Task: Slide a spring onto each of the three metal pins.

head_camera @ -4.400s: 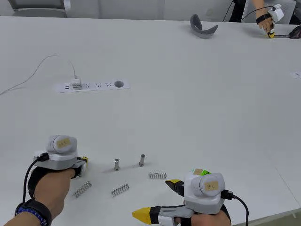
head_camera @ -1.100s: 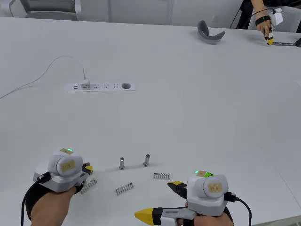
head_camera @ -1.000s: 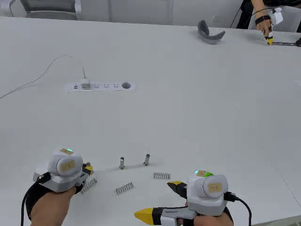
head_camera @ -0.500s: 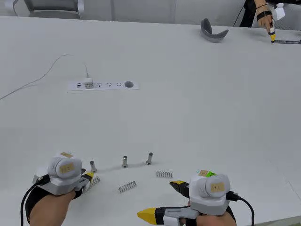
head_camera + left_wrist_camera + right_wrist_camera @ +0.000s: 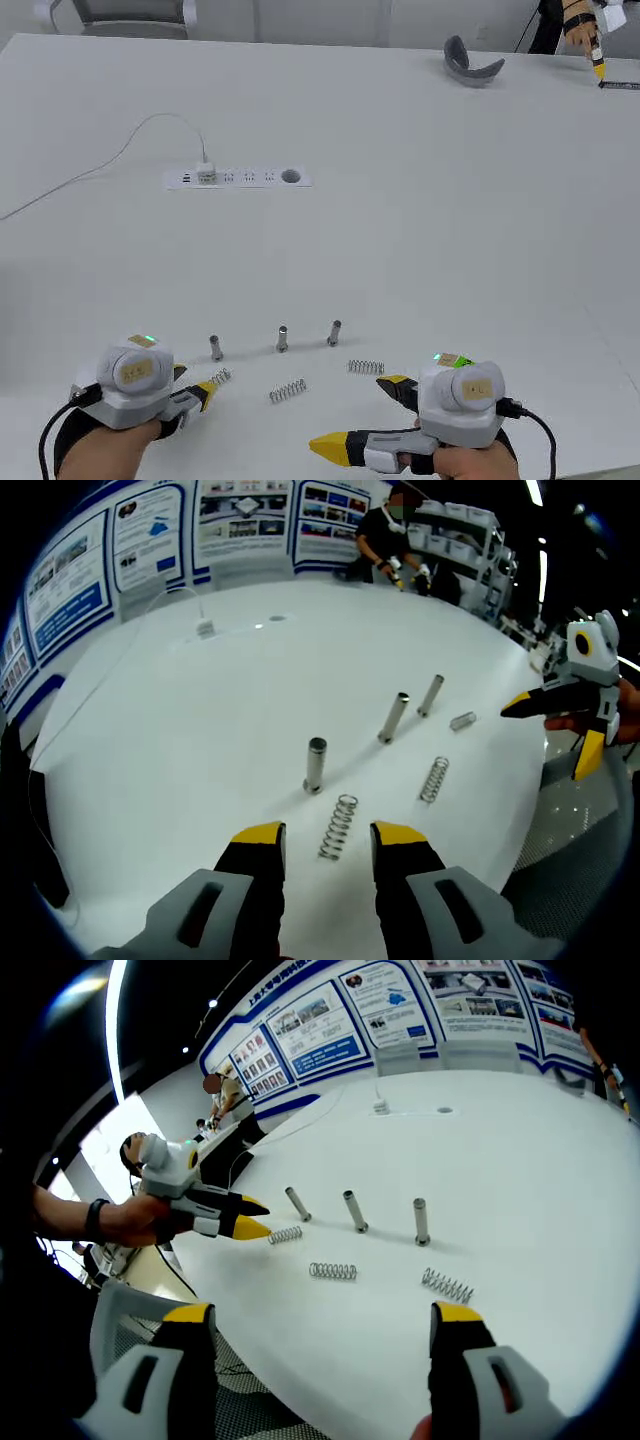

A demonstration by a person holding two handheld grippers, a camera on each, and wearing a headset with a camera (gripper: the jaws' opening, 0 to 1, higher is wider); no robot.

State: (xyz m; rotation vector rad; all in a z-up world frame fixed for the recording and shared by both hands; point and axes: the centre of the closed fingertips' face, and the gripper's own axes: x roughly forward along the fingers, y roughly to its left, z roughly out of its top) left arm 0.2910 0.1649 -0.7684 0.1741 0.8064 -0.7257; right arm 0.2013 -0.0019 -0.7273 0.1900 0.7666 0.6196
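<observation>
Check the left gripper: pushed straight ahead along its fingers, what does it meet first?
Likely the nearest spring, lying just ahead of the open fingers of the left gripper; the closest pin stands beyond it.

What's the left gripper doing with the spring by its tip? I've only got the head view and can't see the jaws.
Observer: Not gripped. The left gripper view shows the left gripper open, with the spring lying on the table, its near end between the tips.
Operator: Any pin loaded? Too small here.
Observer: No. In that view the nearest pin, middle pin and far pin all stand bare.
Operator: Right side carrying anything?
Observer: No. The right gripper view shows the right gripper wide open, with bare table between its jaws.
</observation>
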